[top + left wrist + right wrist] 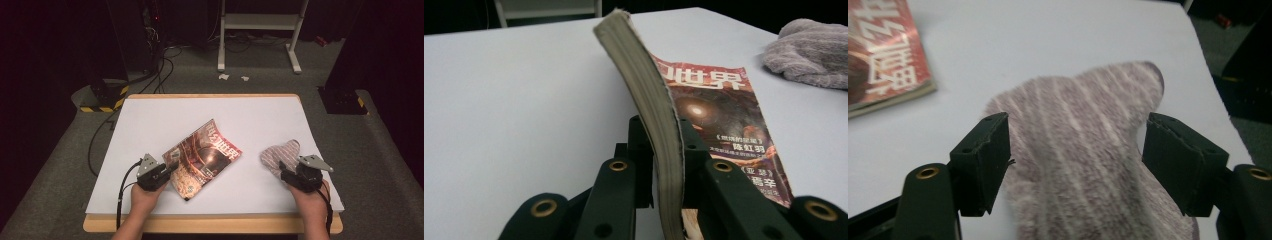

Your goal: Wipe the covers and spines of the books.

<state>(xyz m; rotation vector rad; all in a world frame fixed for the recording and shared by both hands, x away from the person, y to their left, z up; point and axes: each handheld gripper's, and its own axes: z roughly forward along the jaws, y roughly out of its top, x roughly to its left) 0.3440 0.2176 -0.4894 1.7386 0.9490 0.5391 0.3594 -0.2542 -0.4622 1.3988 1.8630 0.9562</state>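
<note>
Far half of white table (165,107) bare, free to pass, L to R. Near half: magazine (206,156) mid-table, 1 edge lifted off the top, clamped in left gripper (169,170). Striped cloth (279,155) lies flat near R edge between the wide jaws of right gripper (281,170). Open lane between magazine & cloth.

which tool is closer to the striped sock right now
Right. The right tool stands open with the striped sock between its jaws, pads not pressing. The left tool is across the table, shut on the edge of the magazine.
</note>
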